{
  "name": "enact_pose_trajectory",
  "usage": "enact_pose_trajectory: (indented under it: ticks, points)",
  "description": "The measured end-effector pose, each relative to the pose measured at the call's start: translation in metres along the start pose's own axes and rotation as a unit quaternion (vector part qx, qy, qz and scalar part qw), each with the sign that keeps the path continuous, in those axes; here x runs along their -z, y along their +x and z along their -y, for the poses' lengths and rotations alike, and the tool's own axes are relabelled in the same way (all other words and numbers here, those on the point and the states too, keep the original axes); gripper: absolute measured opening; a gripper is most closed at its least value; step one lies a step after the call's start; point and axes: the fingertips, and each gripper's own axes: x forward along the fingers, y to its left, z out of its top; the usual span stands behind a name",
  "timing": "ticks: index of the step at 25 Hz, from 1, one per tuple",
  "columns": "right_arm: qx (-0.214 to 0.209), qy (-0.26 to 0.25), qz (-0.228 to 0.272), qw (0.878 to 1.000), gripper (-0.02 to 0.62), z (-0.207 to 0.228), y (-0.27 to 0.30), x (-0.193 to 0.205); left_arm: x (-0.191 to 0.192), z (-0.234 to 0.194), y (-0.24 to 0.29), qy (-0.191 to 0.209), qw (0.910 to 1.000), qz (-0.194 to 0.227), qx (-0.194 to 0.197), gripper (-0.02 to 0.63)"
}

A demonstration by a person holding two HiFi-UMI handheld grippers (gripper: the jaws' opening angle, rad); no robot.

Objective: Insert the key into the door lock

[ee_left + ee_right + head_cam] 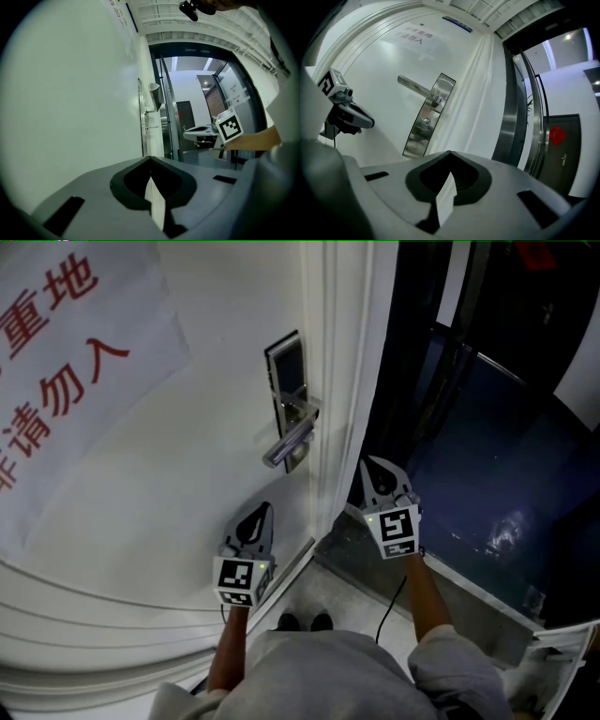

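While its jaws are squeezed tight on nothing, the right hand-held gripper (370,463) hangs just past the door's edge. The left hand-held gripper (263,512) is clenched and empty too, close to the white door (187,474). The door lock (287,381) sits above both, behind the silver handle (289,442).

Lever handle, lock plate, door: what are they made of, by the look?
Lever handle: likely metal with a brushed silver finish, going by the soft highlight along its length.
Lock plate: likely polished steel, since it mirrors its surroundings.
Door: smooth white face, painted or laminated. The core can't be told.
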Motion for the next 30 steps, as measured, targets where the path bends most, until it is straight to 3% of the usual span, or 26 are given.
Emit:
enact_pose_trajectory:
  ticks: [9, 12, 17, 30]
  points:
    - [0.075, 0.057, -0.043, 0.995, 0.021, 0.014, -0.067, 0.04, 0.002, 0.018, 0.017, -0.004, 0.9991, 0.0, 0.041, 0.017]
    - [0.101, 0.075, -0.058, 0.99, 0.021, 0.016, -0.094, 0.052, 0.008, 0.026, 0.02, -0.006, 0.9983, -0.013, 0.057, 0.017]
    - [0.141, 0.101, -0.082, 0.981, 0.021, 0.013, -0.133, 0.073, 0.002, 0.035, 0.024, -0.008, 0.9972, 0.002, 0.074, 0.017]
    - [0.171, 0.118, -0.094, 0.974, 0.021, 0.009, -0.157, 0.077, 0.011, 0.038, 0.019, -0.016, 0.9962, -0.005, 0.085, 0.017]
